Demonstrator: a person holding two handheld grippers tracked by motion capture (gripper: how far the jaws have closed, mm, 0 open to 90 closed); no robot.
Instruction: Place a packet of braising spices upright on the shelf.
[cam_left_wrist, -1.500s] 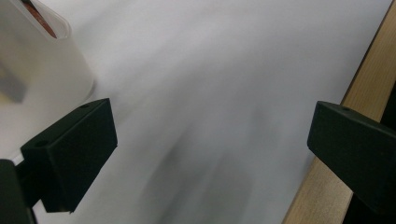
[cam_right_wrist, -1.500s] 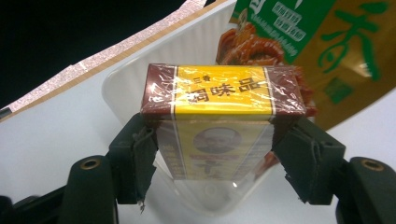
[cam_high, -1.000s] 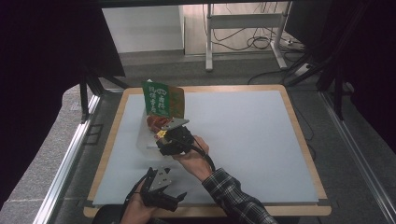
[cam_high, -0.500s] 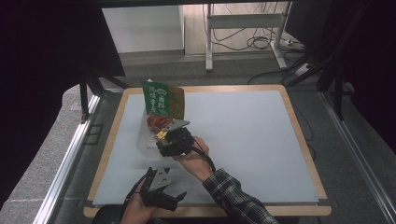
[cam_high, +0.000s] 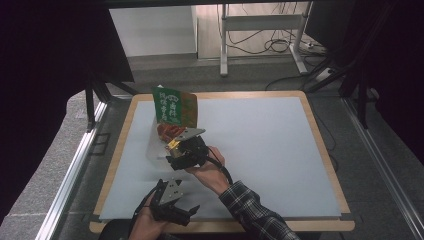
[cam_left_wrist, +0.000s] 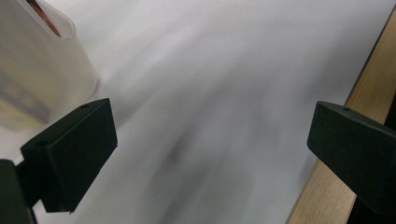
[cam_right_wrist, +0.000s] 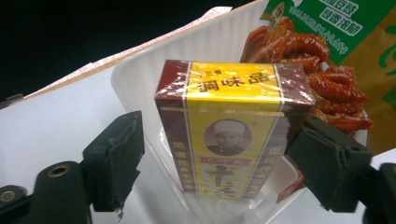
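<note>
A yellow and maroon box (cam_right_wrist: 229, 135) stands upright inside a clear plastic tub (cam_right_wrist: 154, 70). My right gripper (cam_right_wrist: 219, 154) has the box between its jaws, which have just been opening. A gap shows beside the left pad, and the right pad sits close by the box's side. Behind the box a green and orange snack bag (cam_right_wrist: 345, 28) leans in the tub. From above, the right gripper (cam_high: 182, 150) reaches the tub below the bag (cam_high: 175, 107). My left gripper (cam_high: 172, 202) hovers open near the table's front edge with nothing in it (cam_left_wrist: 212, 135).
The white table top (cam_high: 260, 145) has a wooden rim (cam_left_wrist: 322, 205) close to my left gripper. The tub's curved wall (cam_left_wrist: 42, 70) is at the upper left of the left gripper view. A metal frame and cables (cam_high: 260, 35) stand beyond the table.
</note>
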